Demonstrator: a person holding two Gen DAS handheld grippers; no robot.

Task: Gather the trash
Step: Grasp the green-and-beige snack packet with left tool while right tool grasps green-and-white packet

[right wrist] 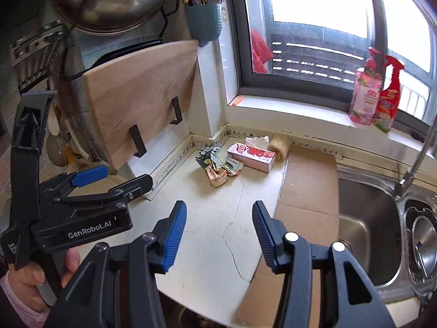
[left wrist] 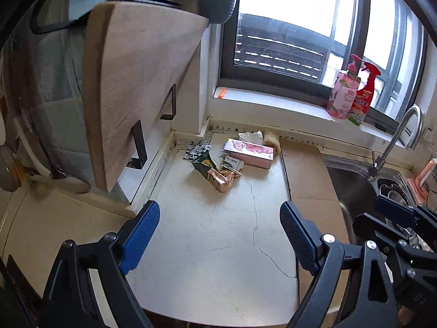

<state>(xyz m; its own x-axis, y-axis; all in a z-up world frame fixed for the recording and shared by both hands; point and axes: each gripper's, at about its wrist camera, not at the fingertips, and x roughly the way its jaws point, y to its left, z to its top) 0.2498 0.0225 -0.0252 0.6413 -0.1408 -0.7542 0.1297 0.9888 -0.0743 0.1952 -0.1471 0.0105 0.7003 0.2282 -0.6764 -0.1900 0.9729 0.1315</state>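
At the counter's back corner lie the wrappers (left wrist: 215,172) beside the tissue box (left wrist: 248,153); left gripper (left wrist: 220,235) and right gripper (right wrist: 219,236) released, empty; approach low, pinch one wrapper

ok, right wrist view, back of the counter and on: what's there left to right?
Cutting board → crumpled wrappers → pink tissue box → cardboard sheet → sink.
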